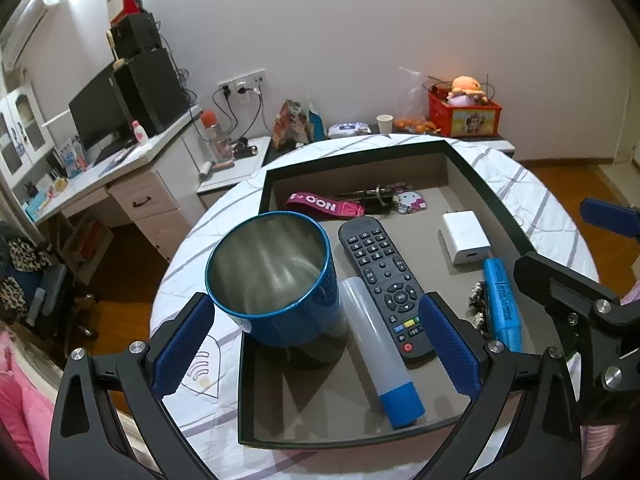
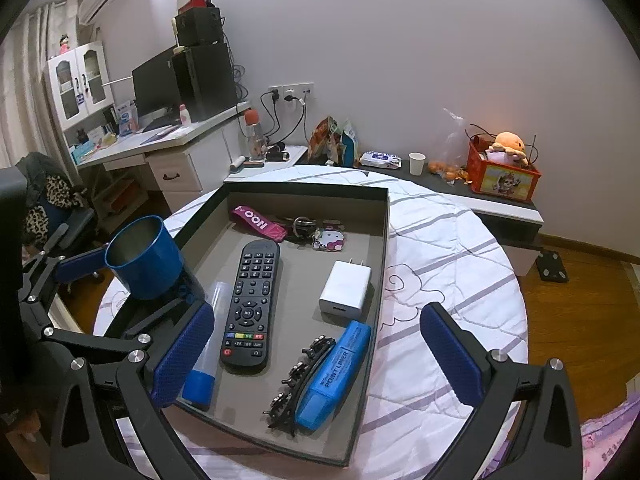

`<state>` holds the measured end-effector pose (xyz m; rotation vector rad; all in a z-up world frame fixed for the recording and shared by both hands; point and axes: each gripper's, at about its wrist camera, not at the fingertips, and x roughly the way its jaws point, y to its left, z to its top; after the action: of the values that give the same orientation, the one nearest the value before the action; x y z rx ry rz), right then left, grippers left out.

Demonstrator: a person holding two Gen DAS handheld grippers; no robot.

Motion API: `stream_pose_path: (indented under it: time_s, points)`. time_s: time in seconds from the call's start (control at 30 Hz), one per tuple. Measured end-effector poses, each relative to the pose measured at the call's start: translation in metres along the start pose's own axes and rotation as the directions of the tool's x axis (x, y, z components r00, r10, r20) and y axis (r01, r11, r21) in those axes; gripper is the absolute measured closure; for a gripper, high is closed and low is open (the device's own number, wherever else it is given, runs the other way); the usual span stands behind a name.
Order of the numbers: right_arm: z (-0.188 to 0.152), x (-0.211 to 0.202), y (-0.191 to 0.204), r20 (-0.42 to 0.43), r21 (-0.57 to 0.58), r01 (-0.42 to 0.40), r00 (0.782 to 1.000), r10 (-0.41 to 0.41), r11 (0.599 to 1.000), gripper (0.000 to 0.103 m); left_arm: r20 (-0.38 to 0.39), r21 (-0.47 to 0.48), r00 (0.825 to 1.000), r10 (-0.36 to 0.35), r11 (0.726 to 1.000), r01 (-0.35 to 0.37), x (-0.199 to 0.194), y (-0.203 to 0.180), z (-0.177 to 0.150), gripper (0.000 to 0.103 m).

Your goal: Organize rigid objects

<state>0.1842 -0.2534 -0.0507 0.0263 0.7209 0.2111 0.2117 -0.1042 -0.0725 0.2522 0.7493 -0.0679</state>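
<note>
A blue metal cup [image 1: 272, 280] stands upright in the near left corner of a dark tray [image 1: 362, 150] on a round, cloth-covered desk [image 2: 448, 248], between the wide-spread fingers of the left claw [image 1: 316, 338], which grips nothing. Beside it in the tray lie a clear tube with a blue cap [image 1: 380, 354], a black remote [image 1: 386, 286], a white charger [image 1: 466, 236], a blue highlighter [image 2: 334, 374], a black hair clip [image 2: 298, 380] and keys on a pink strap [image 2: 260, 222]. The right claw [image 2: 316, 354] hangs wide open and empty over the tray's near right side.
</note>
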Motion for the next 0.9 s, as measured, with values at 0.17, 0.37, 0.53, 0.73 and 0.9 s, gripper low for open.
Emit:
stream_pose_path:
  time_s: [0.17,0.37,0.53,0.73,0.9]
  points:
    - [0.001,0.007,-0.008,-0.008,0.000,-0.021,1.000,0.021,1.000,0.000,-0.006,0.004,0.999,0.032,0.999,-0.032,0.004,-0.003,0.005,0.000]
    - [0.003,0.012,-0.015,-0.012,0.005,-0.033,0.999,0.033,0.999,0.000,-0.013,0.009,0.999,0.051,0.999,-0.051,0.006,-0.006,0.009,0.000]
    - [0.005,0.016,-0.021,-0.014,0.006,-0.047,0.999,0.048,0.999,0.000,-0.015,0.016,0.998,0.062,0.998,-0.062,0.006,-0.011,0.009,0.000]
    - [0.004,0.019,-0.023,-0.021,0.006,-0.057,0.998,0.057,0.998,0.000,-0.019,0.025,0.997,0.071,0.997,-0.070,0.004,-0.012,0.009,0.000]
    - [0.004,0.016,-0.021,-0.017,0.003,-0.061,0.998,0.061,0.998,0.000,-0.009,0.022,0.997,0.073,0.997,-0.073,-0.003,-0.011,0.006,0.000]
